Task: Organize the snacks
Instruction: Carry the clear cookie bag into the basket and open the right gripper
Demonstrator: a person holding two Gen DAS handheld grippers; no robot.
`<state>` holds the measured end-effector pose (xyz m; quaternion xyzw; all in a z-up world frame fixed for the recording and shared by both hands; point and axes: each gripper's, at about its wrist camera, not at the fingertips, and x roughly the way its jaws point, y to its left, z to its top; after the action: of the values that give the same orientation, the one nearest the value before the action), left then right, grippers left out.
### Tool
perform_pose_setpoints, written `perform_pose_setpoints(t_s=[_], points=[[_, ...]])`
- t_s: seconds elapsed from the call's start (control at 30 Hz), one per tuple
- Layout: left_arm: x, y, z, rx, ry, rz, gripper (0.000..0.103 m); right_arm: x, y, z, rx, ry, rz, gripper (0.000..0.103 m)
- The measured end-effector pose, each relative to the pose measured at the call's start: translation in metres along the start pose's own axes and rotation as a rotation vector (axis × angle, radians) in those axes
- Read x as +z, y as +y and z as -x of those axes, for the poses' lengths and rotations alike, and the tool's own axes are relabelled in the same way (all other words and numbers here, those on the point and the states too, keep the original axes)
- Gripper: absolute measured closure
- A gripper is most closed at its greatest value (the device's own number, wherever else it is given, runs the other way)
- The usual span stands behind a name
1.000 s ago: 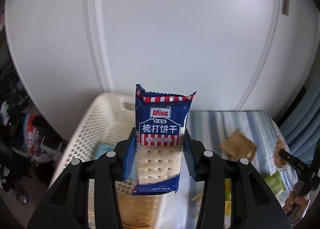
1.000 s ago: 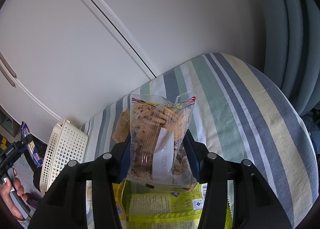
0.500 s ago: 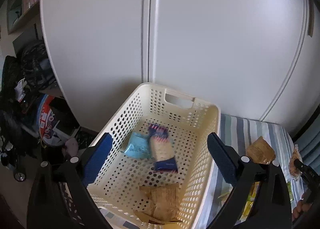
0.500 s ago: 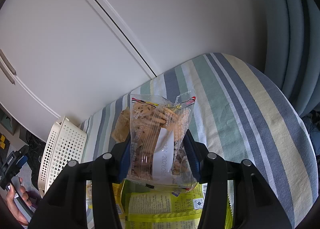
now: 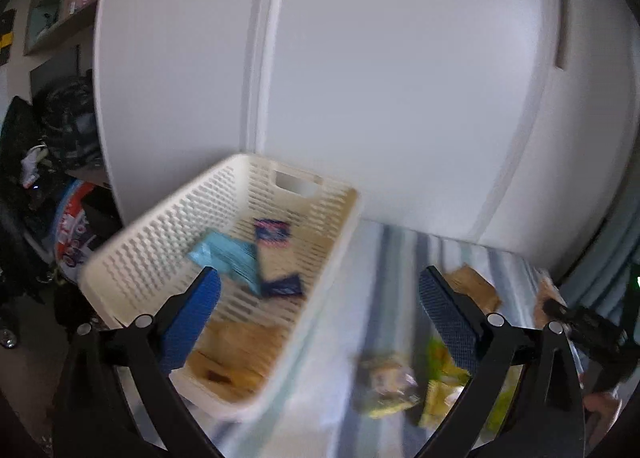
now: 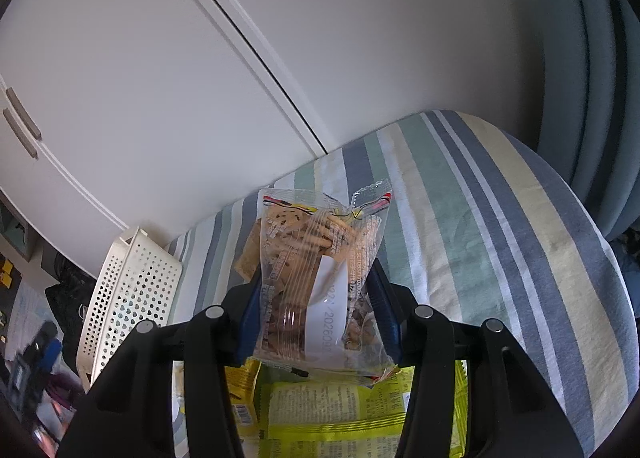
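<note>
Cookie packet (image 6: 320,282), clear-wrapped, stands upright pinched between the blue pads of my right gripper (image 6: 318,322), lifted above two yellow-green snack bags (image 6: 340,414) that lie flat on the striped cloth (image 6: 480,226). My left gripper (image 5: 318,310) hangs wide apart with nothing between its pads, over the gap between the white perforated basket (image 5: 132,254) and the cloth. In that blurred left view, the basket holds a light blue packet (image 5: 228,258), a dark blue cracker packet (image 5: 276,254) lying partly under it, and tan packets (image 5: 236,354) at the near end. A tan packet (image 5: 472,286) lies on the cloth beyond my left gripper. The cloth carries blue, green, cream and white stripes and covers a surface whose far edge meets white cabinet doors (image 6: 160,78) with grey handles (image 6: 22,122). Grey-blue curtains (image 6: 592,58) hang at the right; dark clutter (image 5: 52,162) sits on the floor left of the basket.
</note>
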<state>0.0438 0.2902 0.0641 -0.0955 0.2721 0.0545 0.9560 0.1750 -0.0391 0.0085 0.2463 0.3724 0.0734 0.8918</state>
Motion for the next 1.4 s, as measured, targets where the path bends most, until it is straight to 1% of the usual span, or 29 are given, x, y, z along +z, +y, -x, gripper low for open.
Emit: perform_pose_setpoints(t_s=[0.1,0.2,0.3,0.33,0.4,0.5,0.6,0.67,0.73,0.8,0.87,0.97,1.0,1.13,1.17,1.23,1.3,1.33,1.4], points=[[-0.017,-0.02,0.004,-0.023,-0.013,-0.037,0.003,0.0,0.003,0.0,0.0,-0.002,0.011,0.054],[-0.034,-0.044,0.003,-0.072,-0.008,-0.113,0.003,-0.002,0.009,-0.001,0.005,0.0,0.025,0.054],[-0.049,-0.063,-0.006,-0.118,0.031,-0.191,0.003,-0.003,0.018,0.001,0.007,-0.005,0.05,0.054],[-0.052,-0.065,-0.008,-0.121,0.042,-0.198,0.003,-0.003,0.022,0.003,0.012,-0.008,0.061,0.054],[-0.06,-0.067,-0.015,-0.147,0.089,-0.202,0.003,-0.004,0.029,0.007,0.024,-0.01,0.075,0.054],[-0.066,-0.065,-0.024,-0.162,0.13,-0.197,0.003,-0.005,0.048,0.017,0.068,-0.011,0.105,0.054],[-0.068,-0.062,-0.032,-0.13,0.157,-0.2,0.003,-0.003,0.078,0.03,0.141,0.0,0.137,0.054],[-0.068,-0.059,-0.04,-0.152,0.199,-0.185,0.003,0.0,0.105,0.038,0.18,0.002,0.173,0.054],[-0.067,-0.056,-0.046,-0.153,0.225,-0.173,0.003,0.004,0.138,0.045,0.231,0.016,0.218,0.054],[-0.067,-0.053,-0.046,-0.161,0.231,-0.16,0.003,0.007,0.167,0.046,0.283,0.042,0.258,0.054],[-0.066,-0.048,-0.039,-0.153,0.215,-0.142,0.003,0.008,0.201,0.044,0.336,0.085,0.307,0.054],[-0.055,-0.034,-0.014,-0.108,0.138,-0.096,0.003,0.007,0.241,0.032,0.385,0.157,0.369,0.054],[-0.051,-0.026,-0.001,-0.076,0.091,-0.076,0.003,0.007,0.252,0.026,0.398,0.179,0.384,0.054],[-0.038,0.003,0.032,0.034,-0.05,-0.002,0.003,0.004,0.286,-0.002,0.454,0.293,0.4,0.054],[-0.035,0.009,0.037,0.059,-0.074,0.017,0.003,0.001,0.297,-0.012,0.457,0.324,0.406,0.054],[-0.031,0.022,0.046,0.096,-0.113,0.059,0.003,-0.004,0.309,-0.026,0.461,0.362,0.416,0.054],[-0.03,0.031,0.049,0.146,-0.126,0.091,0.003,-0.009,0.323,-0.041,0.463,0.405,0.426,0.054],[-0.028,0.036,0.049,0.173,-0.127,0.107,0.003,-0.012,0.328,-0.047,0.468,0.423,0.429,0.053],[-0.026,0.047,0.049,0.171,-0.13,0.141,0.003,-0.016,0.338,-0.058,0.464,0.454,0.446,0.05]])
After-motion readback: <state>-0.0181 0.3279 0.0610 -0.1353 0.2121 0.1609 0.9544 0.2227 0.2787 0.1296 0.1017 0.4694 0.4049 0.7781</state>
